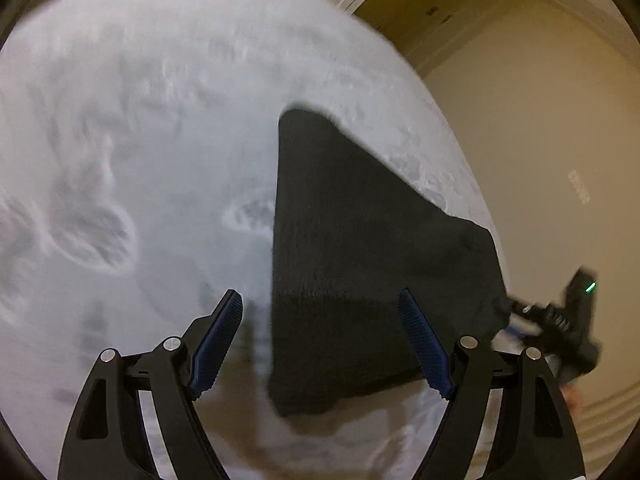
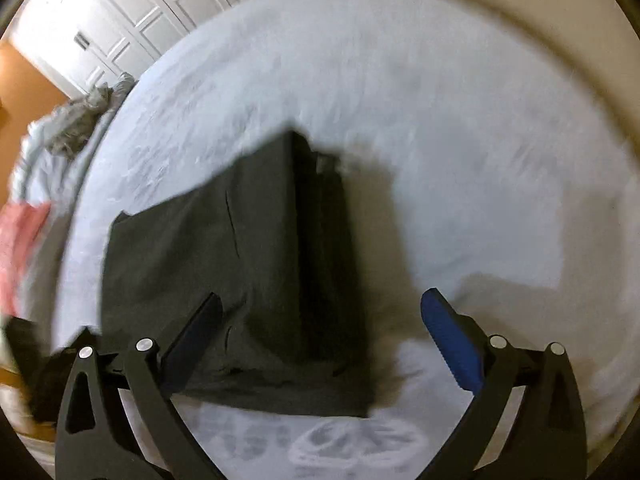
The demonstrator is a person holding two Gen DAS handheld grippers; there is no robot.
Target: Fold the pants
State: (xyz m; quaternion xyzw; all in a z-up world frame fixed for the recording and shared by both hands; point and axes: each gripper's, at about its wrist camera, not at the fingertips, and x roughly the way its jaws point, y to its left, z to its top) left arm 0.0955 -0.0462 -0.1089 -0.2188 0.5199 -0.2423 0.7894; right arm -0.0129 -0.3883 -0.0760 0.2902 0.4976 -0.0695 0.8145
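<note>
I am looking down at the dark pants (image 1: 352, 264), lying folded flat on the pale bed (image 1: 140, 140). My left claw (image 1: 320, 344) is hanging spread wide above them, gripping nothing. My right claw (image 2: 320, 340) is gaping too, empty, over the pants' near edge.
</note>
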